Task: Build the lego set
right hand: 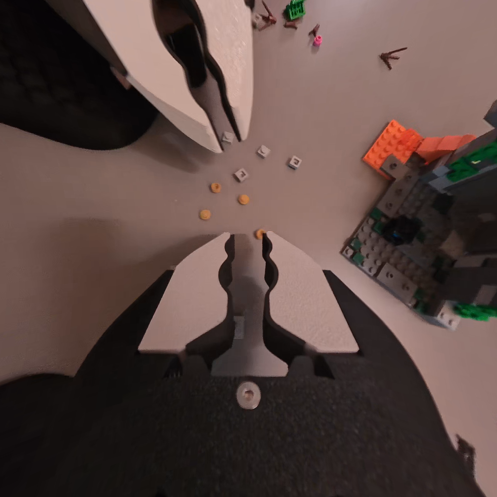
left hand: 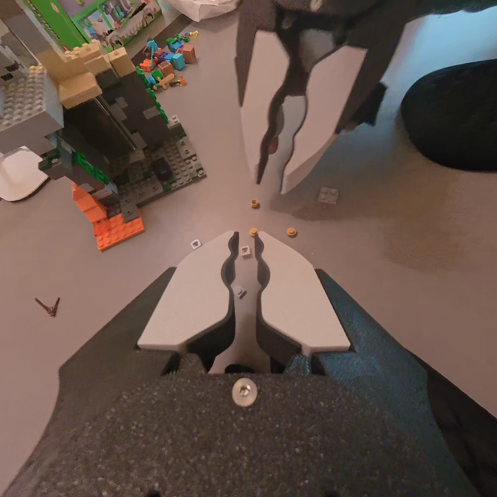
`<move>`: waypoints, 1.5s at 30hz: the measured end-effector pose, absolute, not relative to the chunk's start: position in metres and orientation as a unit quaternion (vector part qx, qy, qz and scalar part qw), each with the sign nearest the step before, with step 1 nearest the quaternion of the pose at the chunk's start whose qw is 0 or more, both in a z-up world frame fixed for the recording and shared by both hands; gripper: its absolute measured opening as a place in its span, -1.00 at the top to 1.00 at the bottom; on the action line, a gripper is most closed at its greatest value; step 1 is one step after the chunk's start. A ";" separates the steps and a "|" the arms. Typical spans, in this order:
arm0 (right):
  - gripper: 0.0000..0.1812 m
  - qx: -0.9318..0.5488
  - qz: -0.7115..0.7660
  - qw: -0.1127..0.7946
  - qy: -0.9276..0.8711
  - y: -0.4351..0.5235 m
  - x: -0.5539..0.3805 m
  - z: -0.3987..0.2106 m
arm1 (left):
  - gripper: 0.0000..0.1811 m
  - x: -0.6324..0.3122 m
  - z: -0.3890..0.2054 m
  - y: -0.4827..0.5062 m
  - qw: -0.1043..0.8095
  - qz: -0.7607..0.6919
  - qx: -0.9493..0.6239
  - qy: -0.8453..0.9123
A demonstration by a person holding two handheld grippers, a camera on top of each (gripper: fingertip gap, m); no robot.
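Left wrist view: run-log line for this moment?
left tongs open, over small grey piece | right tongs open | four tan studs loose between them | lego build off to side

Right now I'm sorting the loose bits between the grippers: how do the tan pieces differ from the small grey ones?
The tan pieces are round; the grey pieces are square. The tan pieces seem to lie stud up, while two of the grey pieces lie hollow side up. Both kinds are tiny single-stud parts, loose on the table.

Home playroom: toy bricks (left hand: 172, 63) scattered beside their box (left hand: 88, 24).
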State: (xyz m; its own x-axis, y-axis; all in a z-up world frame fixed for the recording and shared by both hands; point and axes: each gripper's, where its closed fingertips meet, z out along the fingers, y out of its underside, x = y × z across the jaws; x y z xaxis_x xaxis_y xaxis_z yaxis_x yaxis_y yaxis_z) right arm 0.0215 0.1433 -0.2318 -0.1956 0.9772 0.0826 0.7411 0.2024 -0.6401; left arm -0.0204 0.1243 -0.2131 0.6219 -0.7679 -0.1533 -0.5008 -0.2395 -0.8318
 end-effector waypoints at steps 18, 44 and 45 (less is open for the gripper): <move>0.93 -0.577 0.235 0.210 -0.753 0.150 0.014 -0.250 | 0.90 -0.021 -0.215 0.121 0.460 -0.146 -0.771 0.415; 0.63 -0.573 0.157 0.170 -0.786 0.165 0.008 -0.251 | 0.89 -0.021 -0.218 0.120 0.456 -0.140 -0.770 0.424; 0.62 -0.575 0.162 0.169 -0.784 0.165 0.009 -0.250 | 0.89 -0.020 -0.218 0.120 0.456 -0.139 -0.770 0.424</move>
State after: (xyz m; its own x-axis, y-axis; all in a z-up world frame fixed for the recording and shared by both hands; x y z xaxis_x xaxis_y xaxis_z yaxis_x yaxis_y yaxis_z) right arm 0.0094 0.1648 -0.2498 -0.2805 0.9566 0.0788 0.8470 0.2853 -0.4486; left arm -0.0205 0.1196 -0.2181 0.6010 -0.7804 -0.1726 -0.5268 -0.2244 -0.8198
